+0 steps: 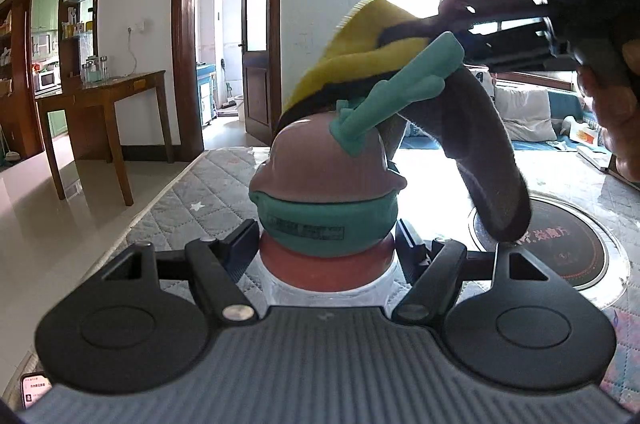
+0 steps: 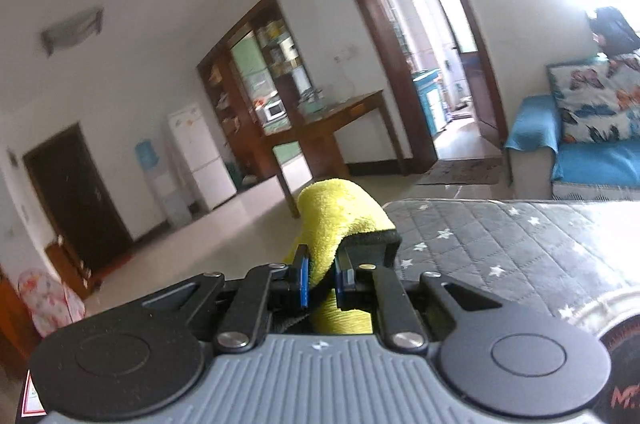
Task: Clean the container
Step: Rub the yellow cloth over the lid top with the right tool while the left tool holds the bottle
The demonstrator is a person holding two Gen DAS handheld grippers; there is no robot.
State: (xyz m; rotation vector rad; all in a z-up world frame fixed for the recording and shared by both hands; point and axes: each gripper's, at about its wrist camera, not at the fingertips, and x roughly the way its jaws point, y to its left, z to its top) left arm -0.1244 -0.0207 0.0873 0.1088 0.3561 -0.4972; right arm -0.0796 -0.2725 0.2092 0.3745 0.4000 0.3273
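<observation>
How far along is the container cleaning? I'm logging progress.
Done: left gripper is shut on the container, and right gripper on the yellow cloth. In hand: the cloth is pressed against the container's pink top. Left: its other sides; how clean it is, I cannot tell.

Black linkage fingers (image 2: 300,280) with blue pads, silver screws, grey ribbed housing.

A grey quilted mat (image 1: 192,192) printed with white stars covers the table. A round black induction cooker (image 1: 560,244) sits flush in the surface just right of the mat.
</observation>
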